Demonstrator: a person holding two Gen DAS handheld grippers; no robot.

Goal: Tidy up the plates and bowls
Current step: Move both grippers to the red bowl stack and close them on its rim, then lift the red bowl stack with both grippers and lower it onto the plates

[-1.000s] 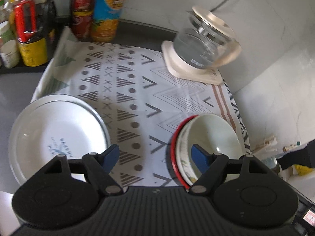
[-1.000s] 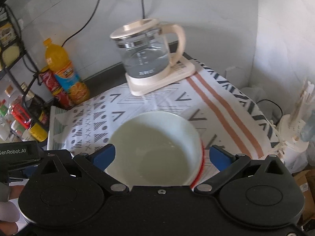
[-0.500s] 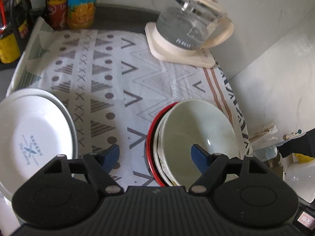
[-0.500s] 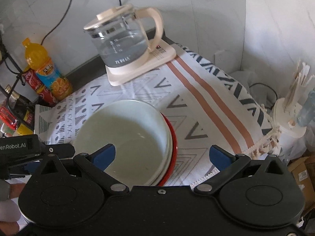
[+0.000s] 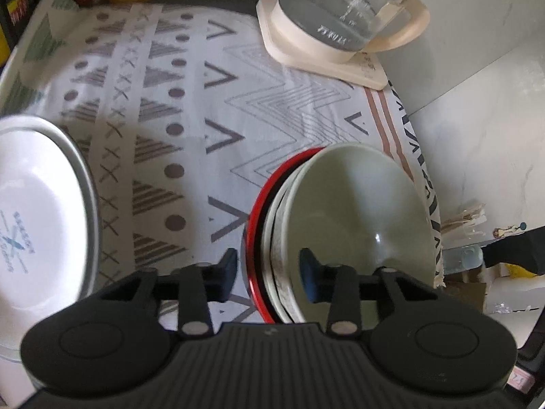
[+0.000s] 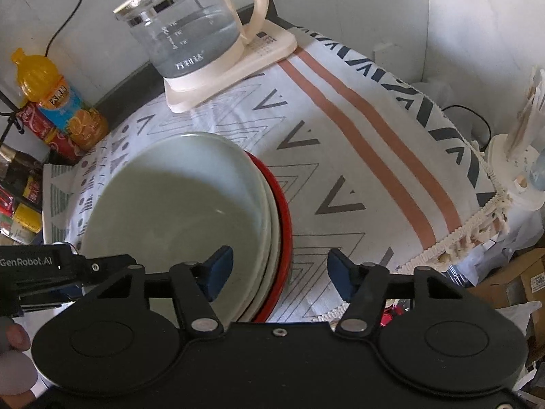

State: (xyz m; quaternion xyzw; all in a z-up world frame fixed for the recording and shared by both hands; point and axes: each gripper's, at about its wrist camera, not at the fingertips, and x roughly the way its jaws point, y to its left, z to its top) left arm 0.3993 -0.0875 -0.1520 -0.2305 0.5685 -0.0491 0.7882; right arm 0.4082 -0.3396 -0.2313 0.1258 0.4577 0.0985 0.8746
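Two stacks were seen | bowl stack (image 5: pixel 340 225) straddled at both rims by left gripper (image 5: pixel 269 271) and right gripper (image 6: pixel 277 266), fingers parted, unclosed | plates (image 5: pixel 37 204) stacked lower left | lift pending

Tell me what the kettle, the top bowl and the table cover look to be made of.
Kettle: clear glass body, water visible through it; cream handle and base, likely plastic.
Top bowl: pale green, glossy glazed ceramic or melamine, with a highlight.
Table cover: matte woven cloth, printed, with a tasselled fringe.
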